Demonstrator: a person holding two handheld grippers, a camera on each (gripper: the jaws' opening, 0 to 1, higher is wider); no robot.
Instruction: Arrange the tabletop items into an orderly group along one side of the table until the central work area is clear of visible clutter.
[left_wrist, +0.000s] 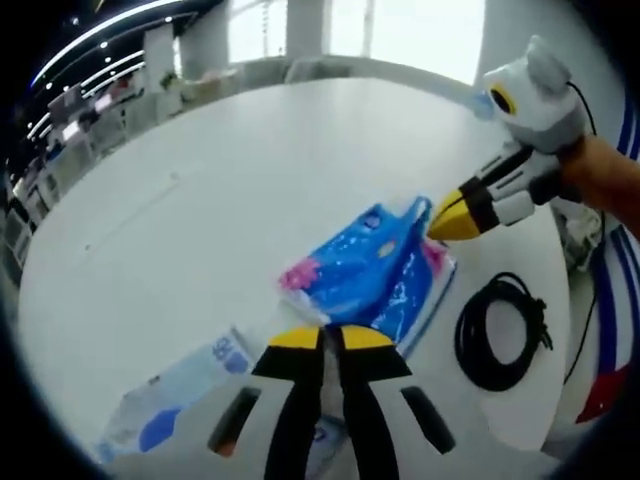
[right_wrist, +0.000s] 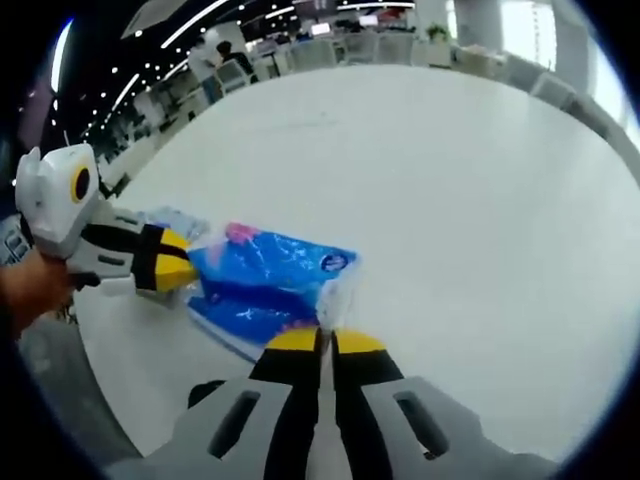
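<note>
- A blue tissue pack (left_wrist: 375, 275) with pink patches lies on the white tabletop (left_wrist: 220, 200), near its rim; in the right gripper view the same pack (right_wrist: 265, 280) shows a loose clear plastic edge at one corner.
- The left tool (left_wrist: 331, 338) has its yellow-tipped jaws brought together at one end of the pack; whether they pinch the wrapper cannot be told from either view.
- Seen from the right gripper view, the left tool (right_wrist: 190, 270) meets the opposite end of the pack from that view's own tool, a hand (right_wrist: 30, 285) behind it.
- The right tool (right_wrist: 327, 342) has its jaws together right at the pack's clear plastic corner; an actual pinch on it cannot be confirmed.
- In the left gripper view the right tool (left_wrist: 440, 222) touches the pack's far corner, held by a hand (left_wrist: 605, 180).
- A second, paler plastic pack (left_wrist: 180, 395) lies just beside the blue pack, toward the left tool's body.
- A coiled black cable (left_wrist: 500, 330) lies near the blue pack on its other side, close to the tabletop rim.
- Beyond the tabletop, well apart from the pack, stand office chairs (right_wrist: 330, 50) and bright windows (left_wrist: 400, 30).
</note>
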